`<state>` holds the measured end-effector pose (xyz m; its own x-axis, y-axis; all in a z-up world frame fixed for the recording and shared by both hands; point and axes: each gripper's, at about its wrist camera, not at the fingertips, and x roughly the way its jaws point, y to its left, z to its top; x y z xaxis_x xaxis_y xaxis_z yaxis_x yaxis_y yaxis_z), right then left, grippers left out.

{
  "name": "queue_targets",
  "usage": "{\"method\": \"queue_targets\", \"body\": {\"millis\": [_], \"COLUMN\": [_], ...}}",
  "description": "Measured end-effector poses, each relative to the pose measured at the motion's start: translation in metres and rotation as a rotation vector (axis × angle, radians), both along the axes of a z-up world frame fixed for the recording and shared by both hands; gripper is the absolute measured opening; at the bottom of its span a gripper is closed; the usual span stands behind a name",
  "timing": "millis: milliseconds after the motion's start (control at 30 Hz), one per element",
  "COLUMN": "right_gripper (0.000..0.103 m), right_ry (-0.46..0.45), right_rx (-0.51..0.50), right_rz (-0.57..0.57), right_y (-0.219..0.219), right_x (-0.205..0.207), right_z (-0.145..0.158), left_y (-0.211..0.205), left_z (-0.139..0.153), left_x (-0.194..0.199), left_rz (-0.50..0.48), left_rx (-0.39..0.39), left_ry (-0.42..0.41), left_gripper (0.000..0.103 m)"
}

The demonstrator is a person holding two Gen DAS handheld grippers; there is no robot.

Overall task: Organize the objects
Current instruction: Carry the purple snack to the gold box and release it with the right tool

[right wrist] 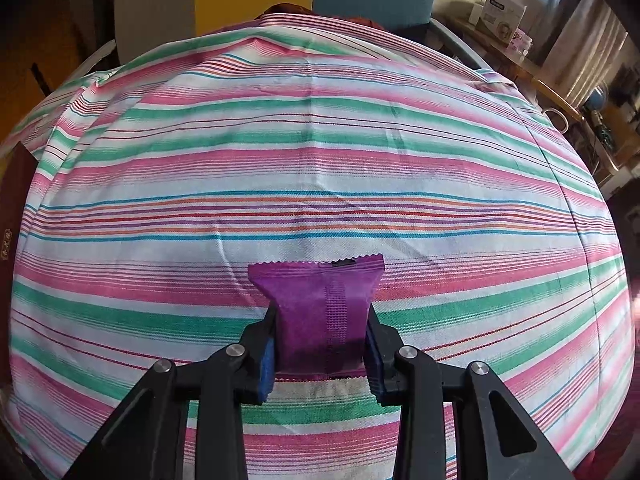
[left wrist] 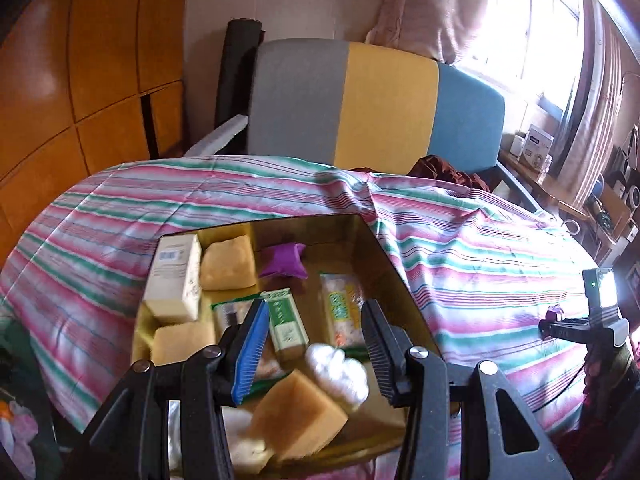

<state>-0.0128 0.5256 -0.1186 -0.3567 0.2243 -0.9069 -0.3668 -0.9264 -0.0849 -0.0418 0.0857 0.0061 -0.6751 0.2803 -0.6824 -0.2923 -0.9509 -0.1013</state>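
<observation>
A purple packet point(right wrist: 320, 312) is pinched between the pads of the right tool point(right wrist: 320, 344), gripped across its lower half, with its crimped top edge sticking out ahead of the fingers. It is held just above a striped sheet point(right wrist: 320, 160) that covers what seems to be a bed, though the surface underneath cannot be made out.

The box point(left wrist: 384, 256), a gold-lined open carton, lies on the same sheet in the left view. Inside it are seen a second purple packet point(left wrist: 282, 266), a white carton point(left wrist: 176, 276), yellow sponges point(left wrist: 228, 264), a green box point(left wrist: 286, 320), a snack bag point(left wrist: 342, 308) and a white wad point(left wrist: 338, 372).

The left tool point(left wrist: 312, 344) hangs over the near end of the box with its jaws spread and nothing between the pads.

The step in hand is judged to be the carrying of the held packet to the box. It would be done well if the packet were kept level and firmly pinched, brought over the box's rim rather than dragged across the sheet, and lowered into the bare patch beside the other purple packet. The left tool should be drawn clear first, so that the two are not crossed over the box. Release is best made low, as the packet is light and may slide.
</observation>
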Motion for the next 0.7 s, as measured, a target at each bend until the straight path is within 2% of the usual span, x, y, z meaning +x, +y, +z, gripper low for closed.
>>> {"method": "queue_targets", "body": {"millis": [200, 433, 533, 700], "right_gripper": [0.037, 0.035, 0.035, 0.035], "right_ry": [0.003, -0.008, 0.033, 0.101], "right_rx": [0.018, -0.043, -0.076, -0.121], "right_rz": [0.007, 0.005, 0.043, 0.183], "right_y": [-0.002, -0.01, -0.031, -0.093], "right_x": [0.001, 0.0, -0.006, -0.024], "right_z": [0.001, 0.01, 0.025, 0.05], "left_y": [-0.021, -0.046, -0.054, -0.064], "left_z": [-0.002, -0.011, -0.013, -0.017], "left_x": [0.013, 0.014, 0.012, 0.012], "left_rz": [0.016, 0.051, 0.067, 0.082], "left_rx": [-0.011, 0.011, 0.02, 0.026], "left_ry": [0.009, -0.019, -0.026, -0.037], "left_gripper": [0.048, 0.048, 0.048, 0.048]}}
